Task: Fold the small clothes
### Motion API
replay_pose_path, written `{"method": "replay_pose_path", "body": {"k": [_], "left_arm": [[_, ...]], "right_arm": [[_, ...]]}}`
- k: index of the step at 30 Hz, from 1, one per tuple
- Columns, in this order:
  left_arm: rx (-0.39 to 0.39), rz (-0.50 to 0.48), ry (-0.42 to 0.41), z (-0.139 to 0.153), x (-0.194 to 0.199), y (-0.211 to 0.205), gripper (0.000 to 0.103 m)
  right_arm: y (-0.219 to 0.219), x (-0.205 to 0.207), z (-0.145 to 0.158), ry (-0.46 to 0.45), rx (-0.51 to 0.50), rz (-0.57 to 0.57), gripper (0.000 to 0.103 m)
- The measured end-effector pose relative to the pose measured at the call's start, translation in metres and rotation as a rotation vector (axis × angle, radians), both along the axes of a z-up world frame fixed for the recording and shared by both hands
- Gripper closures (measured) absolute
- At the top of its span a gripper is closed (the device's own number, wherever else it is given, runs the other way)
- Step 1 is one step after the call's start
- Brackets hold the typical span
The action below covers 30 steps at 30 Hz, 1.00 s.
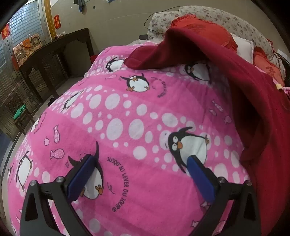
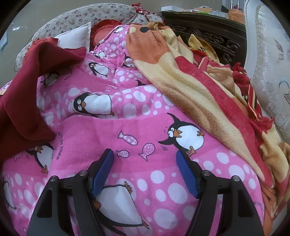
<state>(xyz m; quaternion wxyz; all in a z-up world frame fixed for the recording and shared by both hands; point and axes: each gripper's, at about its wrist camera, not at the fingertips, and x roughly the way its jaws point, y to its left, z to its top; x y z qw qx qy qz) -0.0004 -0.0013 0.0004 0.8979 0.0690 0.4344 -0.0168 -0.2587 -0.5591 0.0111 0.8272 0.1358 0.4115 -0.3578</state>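
**A:** How do the tongs stand?

**B:** The left gripper [image 1: 141, 163] is spread wide, its blue pads [image 1: 81, 176] apart with nothing between them. It hangs above the pink penguin blanket [image 1: 126, 118]. The right gripper [image 2: 145, 158] is also spread, nothing caught in it, over the same blanket [image 2: 126, 127].

**A:** And the clothing to be folded?

**B:** It's a dark red garment [image 1: 262, 112]. From the left tongs it lies ahead and to the right, draped in a long band along the right side, with one end reaching across the far part of the blanket. Part of it is lifted off the blanket, leaving a shadowed hollow under it. From the right tongs the same red garment [image 2: 23, 94] sits to the left and ahead, bunched, lying on the blanket.

**A:** Anything else near?

**B:** To the right of the right tongs lies a cream, orange and red towel [image 2: 199, 90], overlapping the blanket's edge. Far ahead are a floral pillow [image 2: 87, 16] and a red frilled cushion [image 1: 208, 30]. Left of the left tongs, well apart, stands a dark wooden table [image 1: 54, 52].
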Motion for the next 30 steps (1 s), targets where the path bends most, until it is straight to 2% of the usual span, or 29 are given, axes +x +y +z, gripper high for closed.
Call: {"method": "replay_pose_path", "body": {"k": [12,18,22,30], "left_arm": [[-0.008,0.001,0.007,0.0,0.001,0.002,0.0],[-0.033,-0.019,0.131,0.014,0.0,0.008,0.0],[-0.066,-0.044,0.07,0.031,-0.021,0.001,0.0],[-0.048,-0.178,-0.007,0.071,-0.066,-0.031,0.0]], "right_arm": [[-0.001,0.002,-0.001,0.001,-0.002,0.0,0.053],[-0.001,0.002,-0.001,-0.002,-0.002,-0.004,0.053],[0.001,0.001,-0.001,-0.001,-0.013,-0.017,0.053],[0.007,-0.001,0.004,0.025,0.001,-0.036,0.053]]}}
